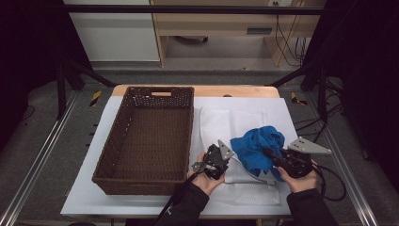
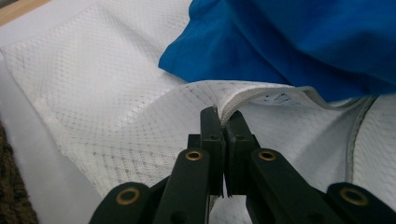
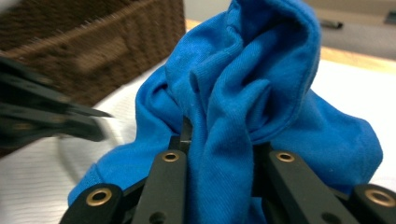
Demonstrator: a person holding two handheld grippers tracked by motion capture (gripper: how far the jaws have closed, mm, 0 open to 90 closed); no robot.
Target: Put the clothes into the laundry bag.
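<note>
The left gripper (image 2: pixel 223 116) pinches the zipped edge of a white mesh laundry bag (image 2: pixel 107 107) lying flat on the worktop (image 1: pixel 89 197) (beside a brown woven wicker basket (image 1: pixel 120 129)), while the right gripper (image 3: pixel 219 135) clamps a bunched blue cotton garment (image 3: pixel 252 93) lifted just above the bag.

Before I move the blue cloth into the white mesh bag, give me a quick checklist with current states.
1. Right gripper clamped on the bunched blue cotton cloth: ok.
2. Left gripper shut on the zip edge of the white mesh laundry bag: ok.
3. Bag mouth lifted into an opening: ok, though it is only a narrow gap.
4. Cloth clear of the bag: not ok, it drapes over it.
5. Brown wicker basket out of the way: ok.
</note>
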